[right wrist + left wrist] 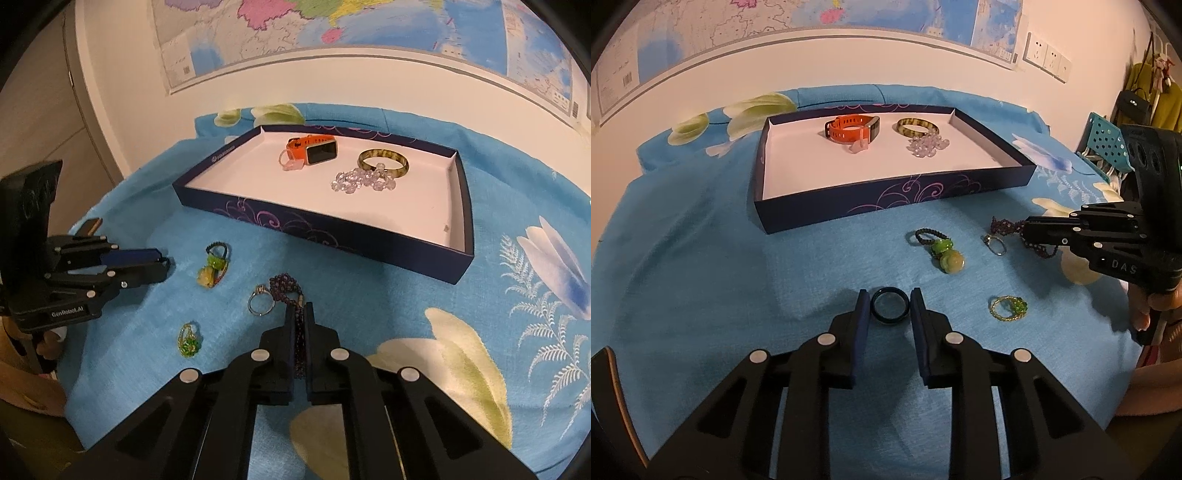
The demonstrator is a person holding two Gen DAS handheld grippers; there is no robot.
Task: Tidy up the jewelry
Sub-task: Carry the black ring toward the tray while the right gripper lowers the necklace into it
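On the blue flowered cloth (701, 258), the left gripper (889, 300) has its two fingers set either side of a dark ring (889, 305) that lies flat between the blue pads, close on each side, though whether they press it cannot be told. The right gripper (300, 314) has its fingers drawn together, pinching a strand of the dark purple beaded bracelet (286, 291), whose loop lies on the cloth just past the tips beside a silver ring (260, 303). Farther back stands the navy tray (886, 206), which holds an orange watch (851, 129), a striped bangle (918, 127) and clear beads (929, 146).
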